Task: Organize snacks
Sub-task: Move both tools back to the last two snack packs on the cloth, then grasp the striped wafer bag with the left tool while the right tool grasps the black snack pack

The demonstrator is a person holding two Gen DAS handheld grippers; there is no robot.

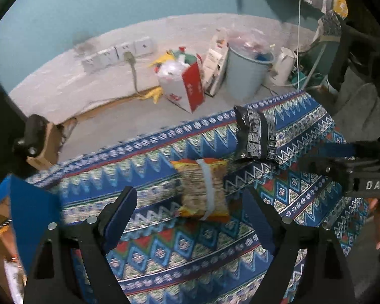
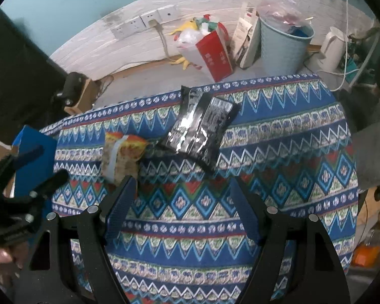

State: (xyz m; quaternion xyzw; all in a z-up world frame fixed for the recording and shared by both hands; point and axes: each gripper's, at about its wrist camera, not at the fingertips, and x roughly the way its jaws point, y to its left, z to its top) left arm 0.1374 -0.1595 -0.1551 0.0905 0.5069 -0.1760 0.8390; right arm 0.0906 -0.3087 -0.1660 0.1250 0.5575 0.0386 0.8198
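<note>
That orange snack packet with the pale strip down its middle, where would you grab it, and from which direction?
Probably across its narrow width, one finger on each long edge. The orange snack packet lies flat on the patterned cloth, lengthwise ahead of the open left gripper, so coming down from above suits. The black packet lies apart, beyond its far end.

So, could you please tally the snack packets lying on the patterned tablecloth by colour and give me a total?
Orange-yellow snack packet: 1
Black snack packet: 1
Total: 2, both lying on the patterned tablecloth.
Neither the left gripper nor the right gripper holds one; both are open.
</note>
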